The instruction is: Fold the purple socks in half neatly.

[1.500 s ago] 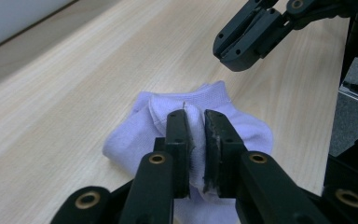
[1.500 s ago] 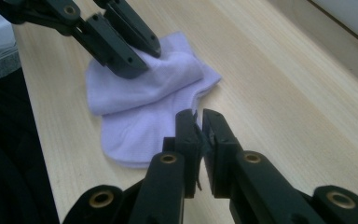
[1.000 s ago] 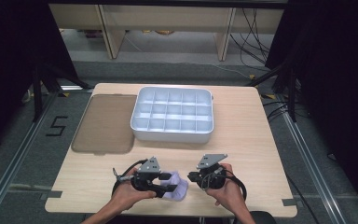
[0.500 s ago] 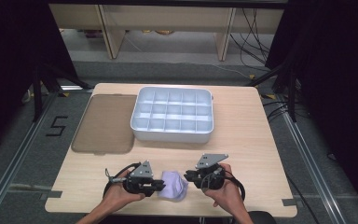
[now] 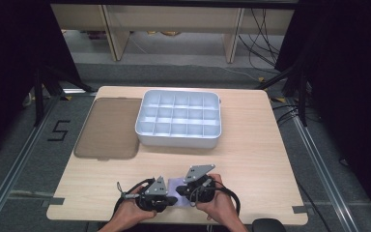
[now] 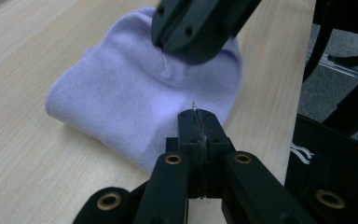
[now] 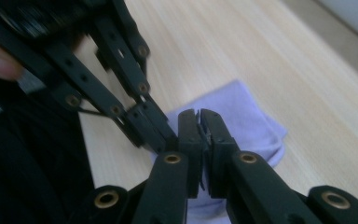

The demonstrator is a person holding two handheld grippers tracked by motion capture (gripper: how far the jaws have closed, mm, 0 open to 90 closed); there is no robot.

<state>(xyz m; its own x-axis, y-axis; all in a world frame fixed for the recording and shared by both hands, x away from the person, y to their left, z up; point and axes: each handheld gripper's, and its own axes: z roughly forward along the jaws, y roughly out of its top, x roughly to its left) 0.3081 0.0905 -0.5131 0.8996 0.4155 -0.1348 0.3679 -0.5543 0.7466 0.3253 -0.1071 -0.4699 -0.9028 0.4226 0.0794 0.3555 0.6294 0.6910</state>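
Note:
A folded lavender cloth [image 5: 176, 186] [image 6: 135, 93] [image 7: 242, 116] lies flat on the wooden table [image 5: 251, 154], close to its front edge. My left gripper [image 5: 172, 198] [image 6: 198, 115] comes in from the left with its jaws pressed together over the cloth's near edge, a thread sticking out at the tips. My right gripper [image 5: 180, 189] [image 7: 199, 114] is shut on the cloth from the other side and puckers the fabric under its tip [image 6: 191, 46]. The two sets of jaws almost touch, the left gripper [image 7: 156, 128] just beside mine.
A white tray [image 5: 178, 140] divided into several compartments stands at the middle of the table. A flat brown lid [image 5: 108, 128] lies to its left. The table's front edge runs just below the hands, with dark floor and a chair base beyond it.
The left gripper drew away to the left, then came back in to the cloth. The cloth now lies smaller and flatter between the two grippers. The right gripper barely moved.

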